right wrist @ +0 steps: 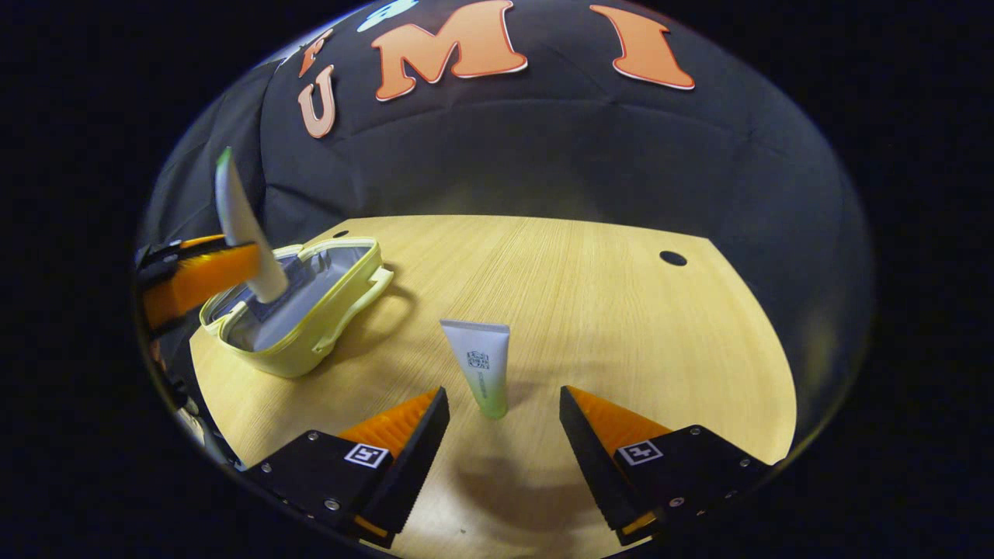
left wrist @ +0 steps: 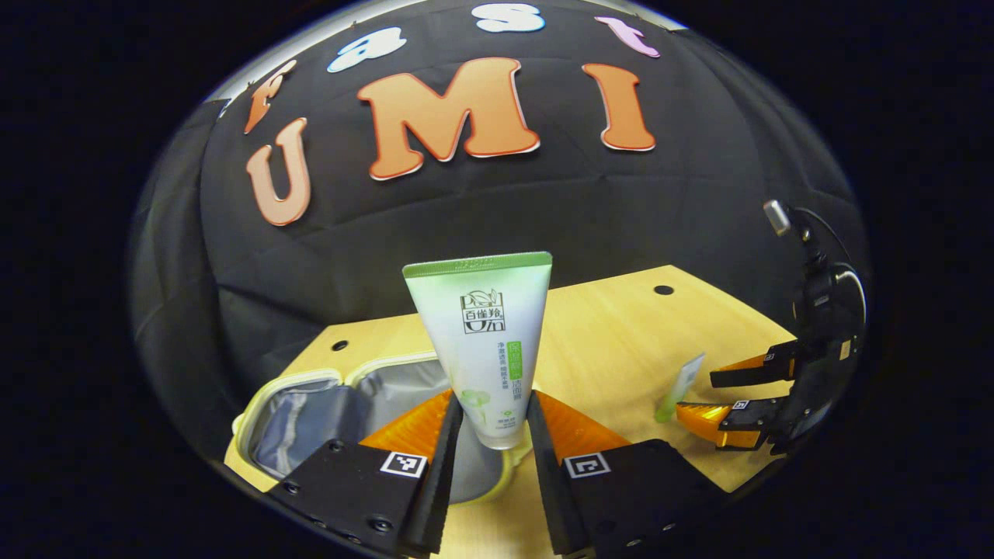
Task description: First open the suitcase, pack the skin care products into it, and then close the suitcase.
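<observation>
In the left gripper view my left gripper (left wrist: 495, 435) is shut on the lower end of a white and green tube (left wrist: 483, 341), held upright over the open pale yellow case (left wrist: 295, 423) with a grey lining. The right gripper view shows that same tube (right wrist: 242, 229) above the case (right wrist: 311, 318) at the left. A smaller white and green tube (right wrist: 483, 365) stands cap-down on the table just ahead of my right gripper (right wrist: 503, 415), whose jaws are open with the tube beyond the tips. From the left gripper view the small tube (left wrist: 680, 387) is beside the right gripper (left wrist: 703, 396).
The light wooden table (right wrist: 606, 310) has small round holes (right wrist: 672, 258) near its far edge. The black cloth wall closes off the back. The case's handle (right wrist: 380, 279) points toward the table's middle.
</observation>
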Demonstrator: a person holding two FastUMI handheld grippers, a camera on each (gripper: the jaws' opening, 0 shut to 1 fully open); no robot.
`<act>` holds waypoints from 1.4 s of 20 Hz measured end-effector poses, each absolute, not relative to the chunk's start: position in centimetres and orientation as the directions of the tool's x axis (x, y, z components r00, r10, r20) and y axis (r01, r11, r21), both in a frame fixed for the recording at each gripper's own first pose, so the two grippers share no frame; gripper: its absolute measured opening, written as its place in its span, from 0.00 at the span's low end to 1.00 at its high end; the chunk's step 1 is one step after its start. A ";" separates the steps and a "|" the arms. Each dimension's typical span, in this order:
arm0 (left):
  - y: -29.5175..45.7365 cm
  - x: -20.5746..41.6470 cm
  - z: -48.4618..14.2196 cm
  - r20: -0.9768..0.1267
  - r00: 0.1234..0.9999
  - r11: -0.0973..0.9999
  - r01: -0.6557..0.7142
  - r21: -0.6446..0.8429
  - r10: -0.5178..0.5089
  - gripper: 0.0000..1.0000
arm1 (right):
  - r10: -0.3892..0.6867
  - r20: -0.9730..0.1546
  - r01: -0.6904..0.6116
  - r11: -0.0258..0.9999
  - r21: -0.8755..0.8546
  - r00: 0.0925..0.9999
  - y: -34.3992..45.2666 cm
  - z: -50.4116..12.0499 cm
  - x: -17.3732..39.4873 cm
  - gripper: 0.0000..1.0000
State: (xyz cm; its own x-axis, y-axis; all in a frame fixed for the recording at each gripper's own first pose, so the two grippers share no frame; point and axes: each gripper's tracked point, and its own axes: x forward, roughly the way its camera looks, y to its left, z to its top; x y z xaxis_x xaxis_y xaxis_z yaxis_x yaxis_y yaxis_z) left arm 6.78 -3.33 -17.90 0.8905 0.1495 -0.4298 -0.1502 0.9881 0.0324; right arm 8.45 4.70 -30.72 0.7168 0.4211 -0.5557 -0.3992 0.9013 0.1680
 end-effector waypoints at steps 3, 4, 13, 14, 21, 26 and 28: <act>0.1 4.6 -18.3 -0.467 0.858 0.976 -0.213 0.056 0.214 0.50 | 0.430 -0.554 -0.401 0.898 0.182 0.713 6.1 -31.6 9.0 0.70; 1.2 4.2 -18.5 -0.482 0.845 0.971 -0.231 0.060 0.231 0.50 | 0.436 -0.560 -0.403 0.895 0.191 0.704 6.7 -32.0 8.9 0.64; 8.5 2.8 -25.1 -0.643 0.741 0.967 -0.254 -0.001 0.194 0.50 | 0.396 -0.581 -0.331 0.918 0.220 0.711 7.7 -30.5 8.9 0.35; 8.8 2.9 -26.0 -0.662 0.728 0.970 -0.242 -0.007 0.177 0.50 | 0.392 -0.577 -0.320 0.920 0.227 0.717 8.0 -29.7 8.7 0.36; 9.5 3.2 -31.4 -0.787 0.617 0.987 -0.115 -0.113 -0.018 0.50 | 0.386 -0.540 -0.320 0.922 0.217 0.748 11.9 -22.7 6.6 0.35; 9.5 3.9 -34.1 -0.854 0.513 0.987 -0.079 -0.144 -0.083 0.50 | 0.379 -0.536 -0.347 0.923 0.164 0.755 16.3 -20.0 5.3 0.35; 9.5 4.6 -34.7 -0.873 0.482 0.992 -0.052 -0.119 -0.079 0.50 | 0.375 -0.550 -0.345 0.925 0.163 0.746 18.1 -19.9 4.8 0.35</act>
